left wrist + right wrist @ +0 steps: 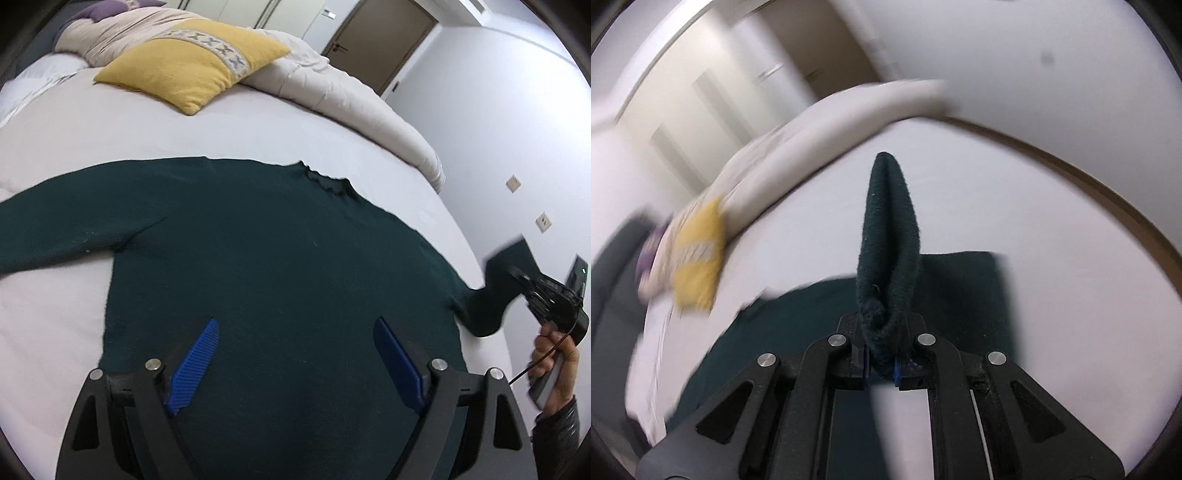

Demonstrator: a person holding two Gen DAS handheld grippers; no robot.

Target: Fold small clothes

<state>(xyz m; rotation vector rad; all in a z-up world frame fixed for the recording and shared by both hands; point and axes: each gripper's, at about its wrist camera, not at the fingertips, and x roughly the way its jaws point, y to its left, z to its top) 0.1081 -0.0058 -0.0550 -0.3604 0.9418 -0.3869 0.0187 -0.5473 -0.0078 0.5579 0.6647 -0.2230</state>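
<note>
A dark green sweater (pixel 258 258) lies spread flat on the white bed (pixel 258 136), one sleeve stretched out to the left. My left gripper (pixel 295 332) hangs above the sweater's body, its blue pads (pixel 195 362) wide apart with only the flat cloth below them. At the right edge my right gripper (pixel 517 275), held by a hand (pixel 557 354), is shut on the other sleeve's cuff (pixel 502 266) and lifts it off the bed. In the right wrist view that cuff (pixel 890 236) stands up out of the shut right gripper (pixel 881 363).
A yellow cushion (pixel 192 62) and a rumpled beige duvet (pixel 332 85) lie at the far side of the bed. A brown door (pixel 384 40) and a white wall (pixel 498 110) with sockets stand beyond the bed's right edge.
</note>
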